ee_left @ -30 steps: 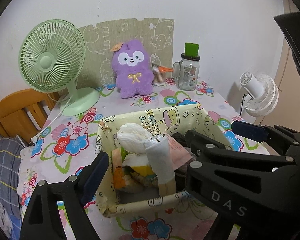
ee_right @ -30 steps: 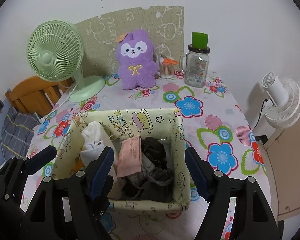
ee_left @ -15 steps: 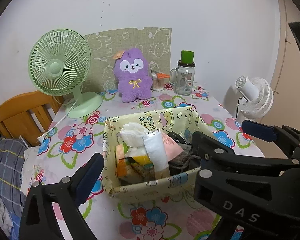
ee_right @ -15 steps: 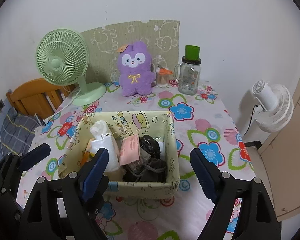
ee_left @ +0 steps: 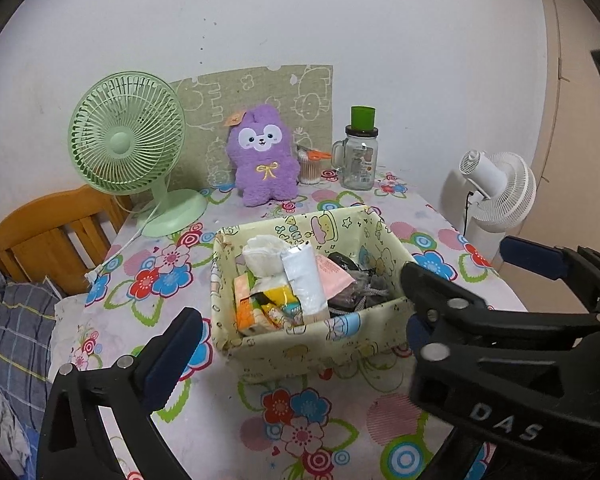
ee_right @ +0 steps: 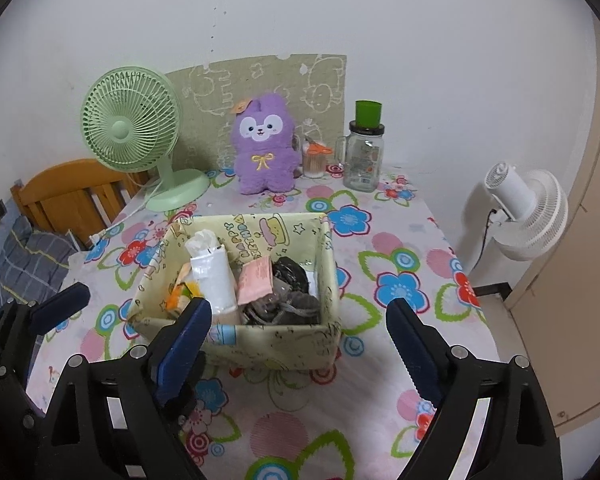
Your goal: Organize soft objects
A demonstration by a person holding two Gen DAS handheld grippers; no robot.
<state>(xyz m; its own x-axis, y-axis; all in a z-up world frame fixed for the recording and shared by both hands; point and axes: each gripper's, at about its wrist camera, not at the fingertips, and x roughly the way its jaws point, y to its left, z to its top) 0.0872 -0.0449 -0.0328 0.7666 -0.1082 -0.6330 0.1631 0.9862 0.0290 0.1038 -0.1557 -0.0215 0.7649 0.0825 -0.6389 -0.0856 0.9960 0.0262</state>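
while both grippers sit at the near edge of the table (ee_right: 440,240), the fabric basket (ee_right: 260,344) stands mid-table, at about 12 o'clock from them, already packed. left gripper (ee_left: 300,320): jaws have just been opening, now spread very wide, nothing between the pads. right gripper (ee_right: 298,332): jaws also just opening, wide, nothing gripped; the basket's near wall shows in the gap, untouched.

progress, judged: looks close to finished. soft items are inside the basket, none loose on the cloth nearby. only the purple plush (ee_right: 262,148), upright at 12 o'clock by the wall, is left outside; whether it belongs in the basket i cannot tell.

count: baskets 1. in it, white tissue pack (ee_right: 214,276) 1, pink packet (ee_right: 256,278) 1, dark bundle (ee_right: 288,300) 1 visible, small colourful packs, number unclear. plush 1. fans 2: green fan (ee_right: 130,132) at 10 o'clock, white fan (ee_right: 520,208) at 2 o'clock. glass jar (ee_right: 364,160) 1.
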